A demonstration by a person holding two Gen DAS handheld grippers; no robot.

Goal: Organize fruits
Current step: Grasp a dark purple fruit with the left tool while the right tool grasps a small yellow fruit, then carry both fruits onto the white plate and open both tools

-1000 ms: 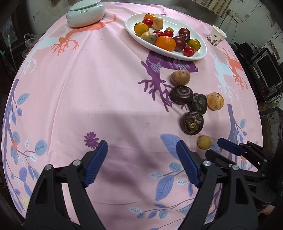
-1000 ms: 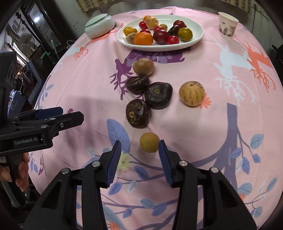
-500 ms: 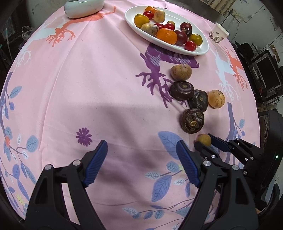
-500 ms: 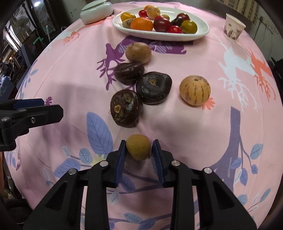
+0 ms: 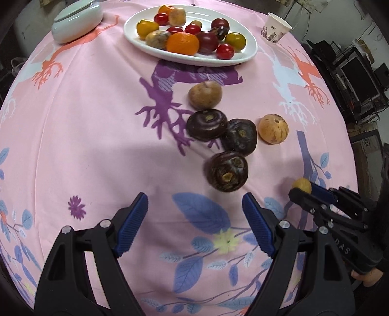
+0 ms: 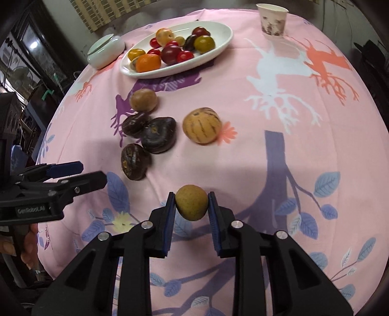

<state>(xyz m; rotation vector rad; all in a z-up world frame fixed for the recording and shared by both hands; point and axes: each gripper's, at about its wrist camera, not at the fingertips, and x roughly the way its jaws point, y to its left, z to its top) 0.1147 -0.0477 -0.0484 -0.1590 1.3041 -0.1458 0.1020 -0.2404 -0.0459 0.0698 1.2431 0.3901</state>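
Note:
My right gripper (image 6: 191,203) is shut on a small tan round fruit (image 6: 191,205) and holds it just above the pink cloth; the fruit also shows in the left wrist view (image 5: 302,185). My left gripper (image 5: 194,223) is open and empty, just short of three dark purple fruits (image 5: 227,171) (image 5: 207,124) (image 5: 240,136). A brown fruit (image 5: 205,94) and a striped yellow fruit (image 5: 273,129) lie beside them. A white oval plate (image 5: 250,52) with several tomatoes, plums and an orange (image 5: 182,43) stands at the far side.
A pale green lidded dish (image 5: 75,21) stands at the back left. A paper cup (image 5: 276,29) stands at the back right. The left gripper shows at the left of the right wrist view (image 6: 73,173). Dark shelves and monitors lie beyond the table's right edge.
My right gripper closed on the small tan fruit and lifted it slightly. My left gripper moved forward toward the dark fruits and stayed open.

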